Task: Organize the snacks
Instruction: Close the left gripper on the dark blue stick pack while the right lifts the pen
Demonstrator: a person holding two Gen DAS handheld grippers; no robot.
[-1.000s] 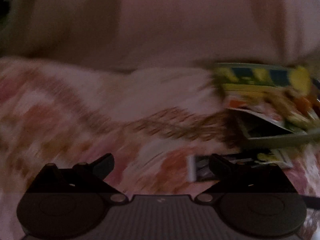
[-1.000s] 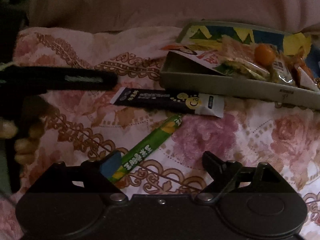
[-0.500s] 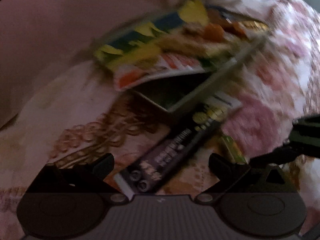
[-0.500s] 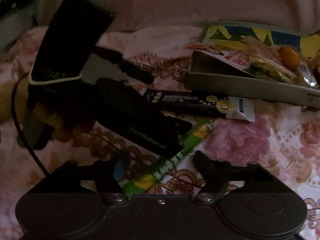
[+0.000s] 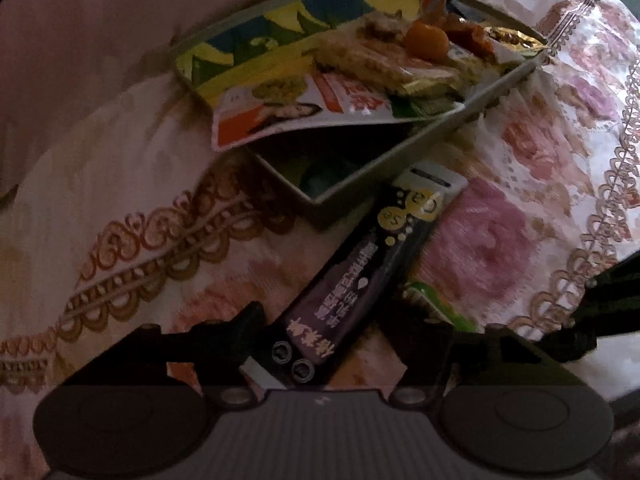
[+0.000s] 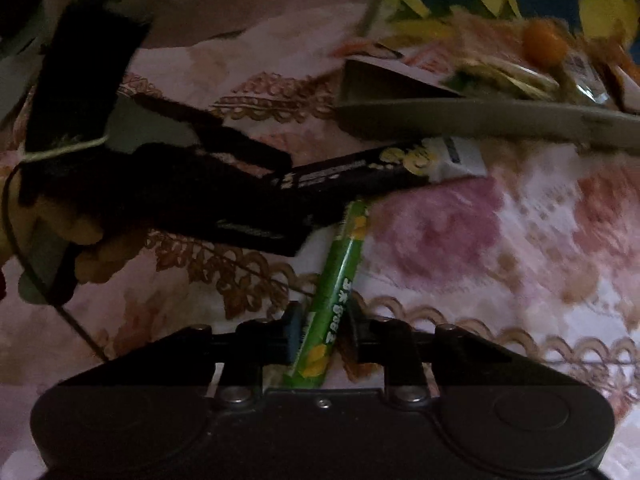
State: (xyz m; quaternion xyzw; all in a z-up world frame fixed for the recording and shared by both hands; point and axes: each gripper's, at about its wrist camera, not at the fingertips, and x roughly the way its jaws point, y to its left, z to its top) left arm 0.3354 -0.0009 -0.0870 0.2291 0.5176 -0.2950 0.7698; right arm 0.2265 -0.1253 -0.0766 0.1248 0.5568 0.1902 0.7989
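The bedspread (image 5: 500, 240) is showing pink roses and brown scrollwork on white. The tray (image 5: 400, 162) is looking grey, its inside printed blue and yellow (an orange ball (image 5: 426, 38) sitting among the packets). One stick packet (image 5: 360, 276) is reading black with yellow bubbles and a white end; the other stick (image 6: 340, 284) is showing green with yellow.

left claw (image 5: 332, 332): black fingers, ribbed grey body | right claw (image 6: 322, 330): black, silver screws
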